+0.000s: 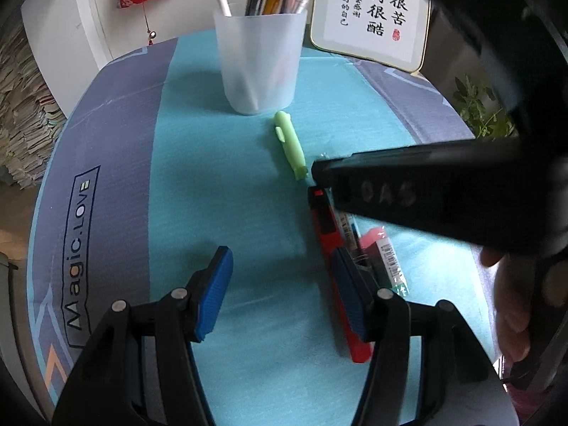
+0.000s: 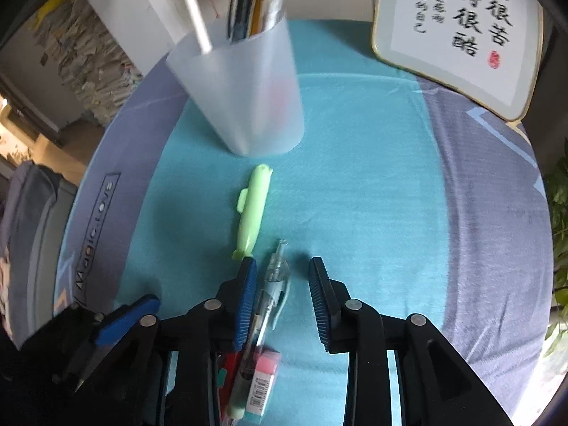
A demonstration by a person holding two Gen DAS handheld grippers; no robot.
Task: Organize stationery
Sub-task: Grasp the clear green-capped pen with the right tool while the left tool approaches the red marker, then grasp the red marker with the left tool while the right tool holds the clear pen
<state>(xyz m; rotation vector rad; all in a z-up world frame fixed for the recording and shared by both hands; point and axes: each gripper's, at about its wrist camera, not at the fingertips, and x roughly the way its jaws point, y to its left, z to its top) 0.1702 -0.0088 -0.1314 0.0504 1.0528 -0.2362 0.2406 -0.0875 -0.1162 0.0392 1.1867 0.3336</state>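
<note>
Left wrist view: the left gripper (image 1: 284,291) hangs over the teal cloth (image 1: 213,195) with its jaws spread wide and nothing between them. A red utility knife (image 1: 325,227) lies along its right finger, partly behind it, with an eraser (image 1: 385,252) just to the right. Ahead lies a green pen (image 1: 289,143), and beyond it stands a frosted pen cup (image 1: 261,60).

Right wrist view: the right gripper (image 2: 282,298) is also wide apart, gripping nothing. A clear pen (image 2: 271,284) lies between its fingers, close to the left one. The green pen (image 2: 254,206) lies just ahead, the pen cup (image 2: 245,92) farther on.
</note>
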